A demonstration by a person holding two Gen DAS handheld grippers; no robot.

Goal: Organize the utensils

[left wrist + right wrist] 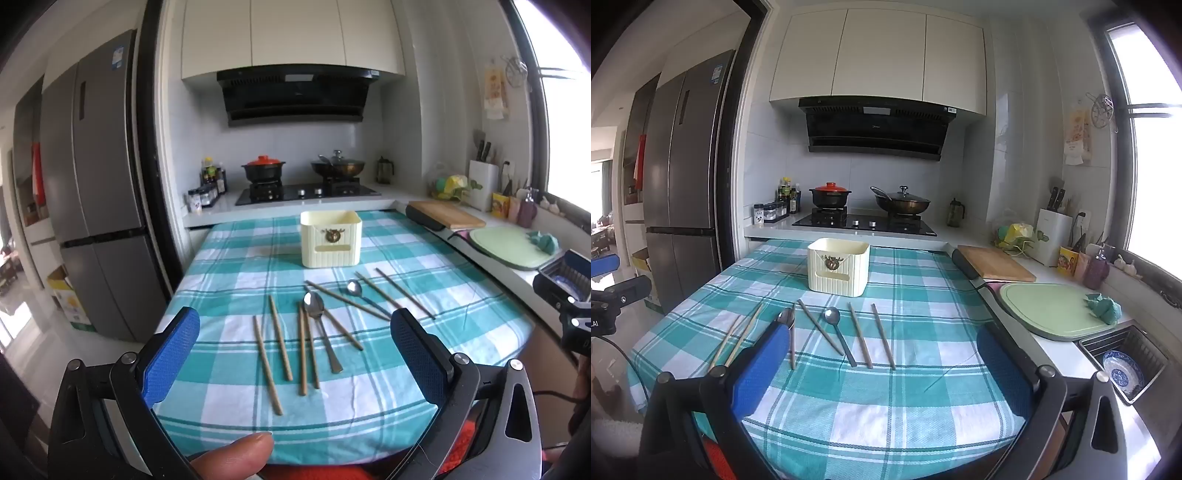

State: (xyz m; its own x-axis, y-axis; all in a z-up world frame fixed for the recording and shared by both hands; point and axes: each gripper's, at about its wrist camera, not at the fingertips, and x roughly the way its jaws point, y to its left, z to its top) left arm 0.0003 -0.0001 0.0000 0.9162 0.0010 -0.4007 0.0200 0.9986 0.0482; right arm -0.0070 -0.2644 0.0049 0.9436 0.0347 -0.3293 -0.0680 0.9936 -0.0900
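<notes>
Several wooden chopsticks (pixel 280 338) and two metal spoons lie loose on the checked tablecloth (pixel 229 266). The larger spoon (pixel 322 325) lies among the chopsticks, the smaller spoon (pixel 364 295) to its right. A cream utensil holder (pixel 330 238) stands upright behind them. My left gripper (pixel 295 354) is open and empty, held above the near chopsticks. In the right wrist view the holder (pixel 838 266), chopsticks (pixel 860 336) and small spoon (pixel 840 338) lie ahead. My right gripper (pixel 882 365) is open and empty over the near cloth (pixel 923 295).
A counter runs along the right with a wooden board (pixel 995 263), a green cutting board (pixel 1049 310) and a sink with a blue bowl (pixel 1123 374). A stove with pots (pixel 306 188) stands behind the table. A fridge (pixel 92 184) stands at the left.
</notes>
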